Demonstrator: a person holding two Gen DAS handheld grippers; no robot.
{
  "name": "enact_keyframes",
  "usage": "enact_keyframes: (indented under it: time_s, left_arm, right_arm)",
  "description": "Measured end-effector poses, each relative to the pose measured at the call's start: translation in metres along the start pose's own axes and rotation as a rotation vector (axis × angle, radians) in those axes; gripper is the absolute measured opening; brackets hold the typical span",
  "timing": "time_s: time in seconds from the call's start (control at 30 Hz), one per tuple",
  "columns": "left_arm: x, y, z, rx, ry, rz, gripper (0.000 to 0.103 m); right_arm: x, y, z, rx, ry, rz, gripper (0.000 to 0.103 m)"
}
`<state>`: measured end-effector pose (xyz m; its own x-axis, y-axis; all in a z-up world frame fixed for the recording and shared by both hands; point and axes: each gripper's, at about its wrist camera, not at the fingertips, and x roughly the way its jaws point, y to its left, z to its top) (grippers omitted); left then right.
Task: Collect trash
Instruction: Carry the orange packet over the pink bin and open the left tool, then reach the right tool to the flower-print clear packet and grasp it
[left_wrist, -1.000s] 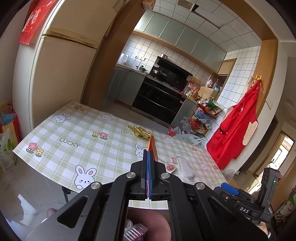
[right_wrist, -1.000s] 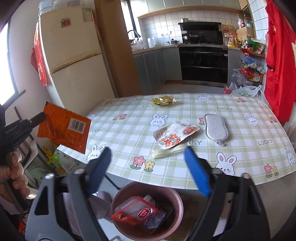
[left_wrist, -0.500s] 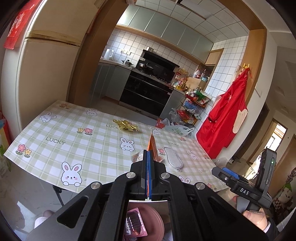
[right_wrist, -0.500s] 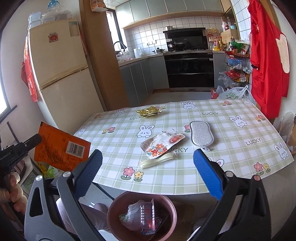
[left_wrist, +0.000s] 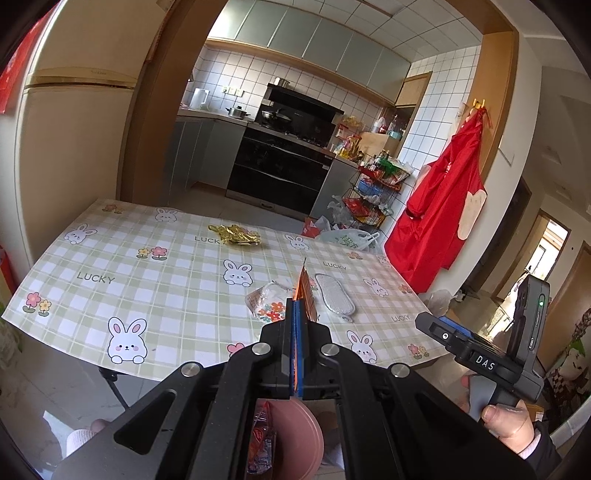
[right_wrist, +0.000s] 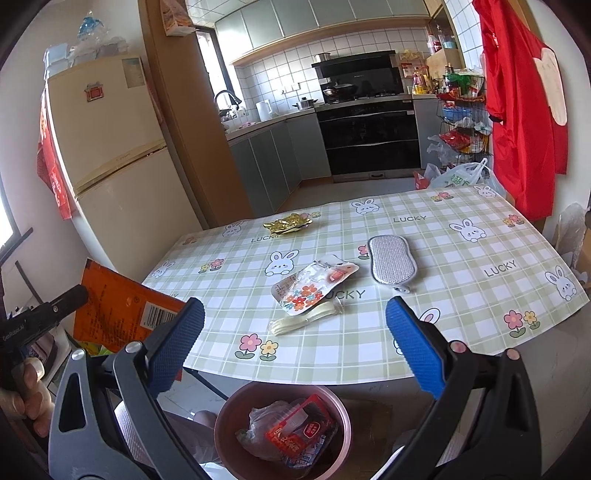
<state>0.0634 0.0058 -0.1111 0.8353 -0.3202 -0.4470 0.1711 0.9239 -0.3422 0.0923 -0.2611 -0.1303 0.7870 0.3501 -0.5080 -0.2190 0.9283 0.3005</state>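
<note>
The jaws of the left gripper (left_wrist: 297, 325) are pressed together on an orange wrapper (right_wrist: 122, 310), pinching it along one edge. From the left wrist view the wrapper shows only edge-on, a thin orange sliver rising above the blue pads. From the right wrist view its flat face is plain: a glossy orange packet with dark small print and a white barcode patch near its lower right corner, one corner hidden behind the right gripper's left finger. It hangs in the air off the near left edge of the bench (right_wrist: 461, 295), above the floor, to the left of the pink bin (right_wrist: 343, 417).

The jaws of the right gripper (right_wrist: 295, 332) stand spread wide with nothing between them, held over the near edge of the bench.

The pink bin sits below the bench edge and holds a crumpled clear bag and a red-and-white packet.

On the bench's checked cloth lie a flat clear packet with a flower print (right_wrist: 314, 284), a pale yellow strip (right_wrist: 303, 321) touching its near end, a grey scrubbing pad (right_wrist: 391, 262) just to its right, and a crumpled gold foil wrapper (right_wrist: 288, 223) near the far edge, well apart from the rest.
</note>
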Motion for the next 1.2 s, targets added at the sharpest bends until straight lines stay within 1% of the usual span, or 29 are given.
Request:
enact_keyframes:
  time_s: [0.17,0.2,0.23,0.3,0.37,0.4,0.43,0.5,0.6,0.67,0.83,0.93,1.0,1.2]
  left_arm:
    - [0.010,-0.008,-0.006,0.012,0.046,-0.037,0.002]
    - [0.012,-0.008,-0.006,0.006,0.057,-0.045,0.008]
    - [0.013,-0.008,-0.007,0.007,0.061,-0.053,0.011]
    - [0.014,-0.009,-0.007,0.015,0.059,-0.052,0.030]
    - [0.013,-0.008,-0.007,0.011,0.056,-0.064,0.035]
    - [0.013,-0.007,-0.007,0.009,0.054,-0.063,0.036]
    - [0.012,-0.007,-0.007,0.010,0.052,-0.057,0.036]
    - [0.011,-0.005,-0.007,0.002,0.048,-0.050,0.042]
    - [0.010,0.000,-0.007,-0.013,0.041,-0.038,0.048]
    - [0.009,0.002,-0.005,-0.018,0.034,-0.032,0.054]
    - [0.009,0.008,-0.005,-0.013,0.031,-0.022,0.055]
    - [0.012,0.010,-0.005,-0.008,0.034,-0.007,0.059]
    - [0.017,0.014,-0.005,-0.006,0.042,0.002,0.062]
    - [0.042,0.029,-0.005,0.001,0.089,0.024,0.064]
  right_arm:
    - [-0.002,-0.009,-0.002,0.021,-0.004,-0.009,0.097]
    - [-0.002,-0.009,-0.002,0.023,-0.004,-0.010,0.097]
    - [-0.002,-0.010,-0.002,0.025,-0.003,-0.010,0.097]
    - [-0.002,-0.010,-0.003,0.027,-0.002,-0.011,0.097]
    - [-0.001,-0.010,-0.003,0.026,0.000,-0.009,0.097]
    - [-0.001,-0.009,-0.004,0.024,0.001,-0.008,0.097]
    - [0.000,-0.008,-0.004,0.021,0.003,-0.008,0.097]
    - [0.000,-0.005,-0.004,0.015,0.006,-0.007,0.097]
    - [0.001,-0.004,-0.004,0.013,0.008,-0.008,0.097]
    - [0.001,-0.004,-0.004,0.013,0.007,-0.008,0.097]
    - [0.002,-0.005,-0.005,0.011,0.010,-0.014,0.097]
    - [0.007,-0.008,-0.005,0.014,0.019,-0.024,0.097]
    - [0.012,-0.013,-0.005,0.022,0.025,-0.031,0.097]
    - [0.036,-0.025,-0.004,0.044,0.074,-0.048,0.097]
